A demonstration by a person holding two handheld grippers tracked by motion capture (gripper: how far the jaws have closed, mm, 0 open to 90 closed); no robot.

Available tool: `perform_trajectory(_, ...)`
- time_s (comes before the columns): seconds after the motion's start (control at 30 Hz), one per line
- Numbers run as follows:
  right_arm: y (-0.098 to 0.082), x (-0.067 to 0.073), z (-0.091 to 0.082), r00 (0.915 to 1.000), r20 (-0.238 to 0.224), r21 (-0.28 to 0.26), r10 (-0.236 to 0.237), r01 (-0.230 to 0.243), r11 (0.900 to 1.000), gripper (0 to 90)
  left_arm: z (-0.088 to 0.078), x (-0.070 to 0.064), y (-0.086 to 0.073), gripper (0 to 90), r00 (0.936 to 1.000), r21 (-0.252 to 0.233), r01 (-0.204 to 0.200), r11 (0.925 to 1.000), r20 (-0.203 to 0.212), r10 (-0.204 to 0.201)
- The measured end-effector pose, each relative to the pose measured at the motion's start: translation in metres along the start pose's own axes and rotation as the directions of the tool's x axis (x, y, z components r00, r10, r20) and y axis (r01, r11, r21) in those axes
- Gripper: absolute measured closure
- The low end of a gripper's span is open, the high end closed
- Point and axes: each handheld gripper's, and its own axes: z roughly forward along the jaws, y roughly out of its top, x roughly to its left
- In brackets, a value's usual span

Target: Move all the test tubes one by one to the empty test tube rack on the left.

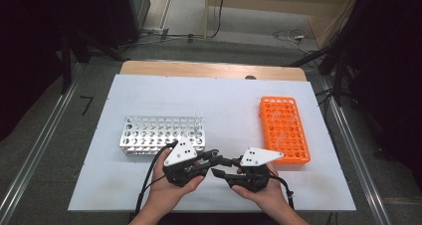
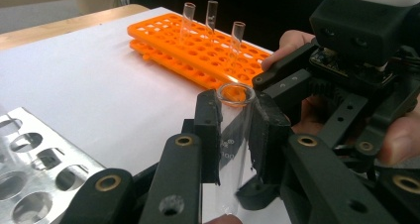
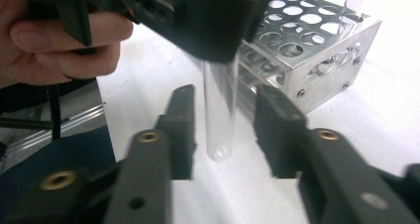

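A: Broad white table (image 1: pixel 224 100) first, bare across the middle and front; near edge close below the hands, so little room to draw back

B: Then the racks: metal rack (image 1: pixel 161 134) just behind the left hand, orange rack (image 1: pixel 283 128) off to the right, well apart, with three spare tubes (image 2: pixel 211 16) standing in it. Open lane between the two

A: Left gripper (image 1: pixel 211 159) clamped on the glass test tube (image 2: pixel 232 135), pads gripping just below the rim, tube upright above the table between the two hands

B: Right gripper (image 3: pixel 225 105) spread, pads clear on either side of the tube's rounded lower end, not touching

A: Probably light, stiff, slick and breakable; best held gently on the straight wall under the rim, and kept off the metal rack's corner
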Motion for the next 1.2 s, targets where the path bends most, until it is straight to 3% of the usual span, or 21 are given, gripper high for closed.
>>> perform_trajectory(0.23, -0.004, -0.008, -0.011, 1.0, 0.005, -0.016, 0.007, -0.006, 1.0, 32.3, -0.008, 0.005, 0.002, 76.0, 0.9997, -0.006, -0.002, 1.0, -0.025, 0.001)
perform_trajectory(0.43, -0.01, -0.015, -0.024, 0.9993, 0.039, -0.018, 0.002, -0.001, 1.0, 12.1, -0.016, 0.013, 0.003, 76.0, 0.9985, -0.012, 0.002, 0.9999, -0.054, -0.003)
perform_trajectory(0.6, -0.015, -0.021, -0.036, 0.9988, 0.049, -0.016, 0.001, 0.0, 1.0, 1.1, -0.025, 0.022, 0.004, 76.0, 0.9966, -0.02, 0.013, 0.9997, -0.081, -0.014)
perform_trajectory(1.2, -0.041, -0.044, -0.081, 0.9889, 0.135, -0.029, 0.062, -0.059, 0.998, 0.0, -0.05, 0.06, 0.02, 76.0, 0.982, -0.059, 0.025, 0.998, -0.186, -0.035)
